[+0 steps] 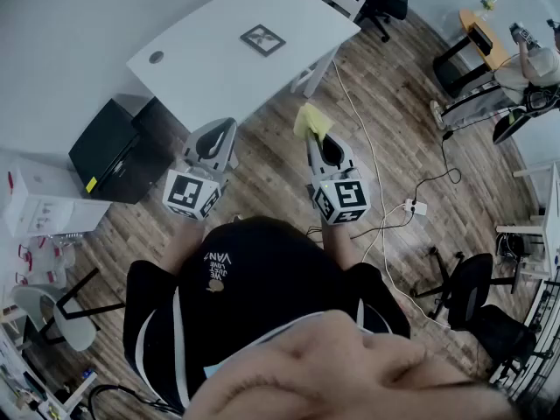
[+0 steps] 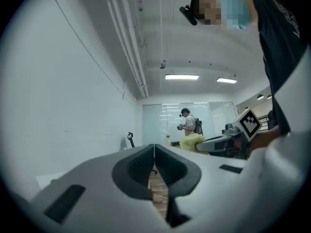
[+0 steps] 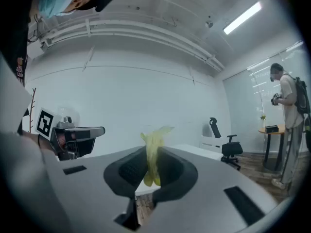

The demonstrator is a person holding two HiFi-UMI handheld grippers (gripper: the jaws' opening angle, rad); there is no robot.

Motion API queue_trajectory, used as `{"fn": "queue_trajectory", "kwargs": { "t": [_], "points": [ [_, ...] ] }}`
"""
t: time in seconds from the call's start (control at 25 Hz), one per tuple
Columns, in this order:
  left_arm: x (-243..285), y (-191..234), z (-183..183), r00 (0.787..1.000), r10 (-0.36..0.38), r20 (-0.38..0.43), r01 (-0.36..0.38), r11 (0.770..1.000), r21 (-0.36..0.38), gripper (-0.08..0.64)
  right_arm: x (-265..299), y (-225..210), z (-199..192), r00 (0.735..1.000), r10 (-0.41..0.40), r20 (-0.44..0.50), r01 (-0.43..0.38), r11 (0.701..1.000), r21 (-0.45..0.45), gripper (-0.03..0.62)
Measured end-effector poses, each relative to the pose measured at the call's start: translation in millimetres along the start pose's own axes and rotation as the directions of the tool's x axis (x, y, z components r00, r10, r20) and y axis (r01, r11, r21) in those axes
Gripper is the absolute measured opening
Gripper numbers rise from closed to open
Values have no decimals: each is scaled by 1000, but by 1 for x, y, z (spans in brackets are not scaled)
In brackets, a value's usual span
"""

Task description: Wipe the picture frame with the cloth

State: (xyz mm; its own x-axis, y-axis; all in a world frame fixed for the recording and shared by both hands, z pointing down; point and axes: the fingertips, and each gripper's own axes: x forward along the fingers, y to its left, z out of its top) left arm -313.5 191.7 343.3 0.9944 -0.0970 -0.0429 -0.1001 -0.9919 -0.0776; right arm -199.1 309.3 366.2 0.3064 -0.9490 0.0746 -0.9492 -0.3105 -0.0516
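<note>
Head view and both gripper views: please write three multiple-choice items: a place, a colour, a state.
1. Where is the picture frame? A) on the white table B) on the floor C) in a claw
2. Which colour has the cloth? A) blue B) yellow C) red
3. How is the left claw? A) shut, empty B) wide open C) shut on the cloth
Answers: A, it lies flat on the white table. B, a yellow fold sits in the right claw. A, its jaws meet with nothing between.

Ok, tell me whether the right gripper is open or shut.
Shut: the right gripper has its jaws pinching the yellow cloth between them.
</note>
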Motion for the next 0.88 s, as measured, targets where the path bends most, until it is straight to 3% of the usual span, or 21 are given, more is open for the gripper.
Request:
{"fn": "queue_trajectory", "kwargs": {
  "t": [0.88],
  "points": [
    [11,-47,-18,996,87,-25,-88,996,-35,17,-33,-37,-18,993,117,-13,-115,991,70,43]
  ]
}}
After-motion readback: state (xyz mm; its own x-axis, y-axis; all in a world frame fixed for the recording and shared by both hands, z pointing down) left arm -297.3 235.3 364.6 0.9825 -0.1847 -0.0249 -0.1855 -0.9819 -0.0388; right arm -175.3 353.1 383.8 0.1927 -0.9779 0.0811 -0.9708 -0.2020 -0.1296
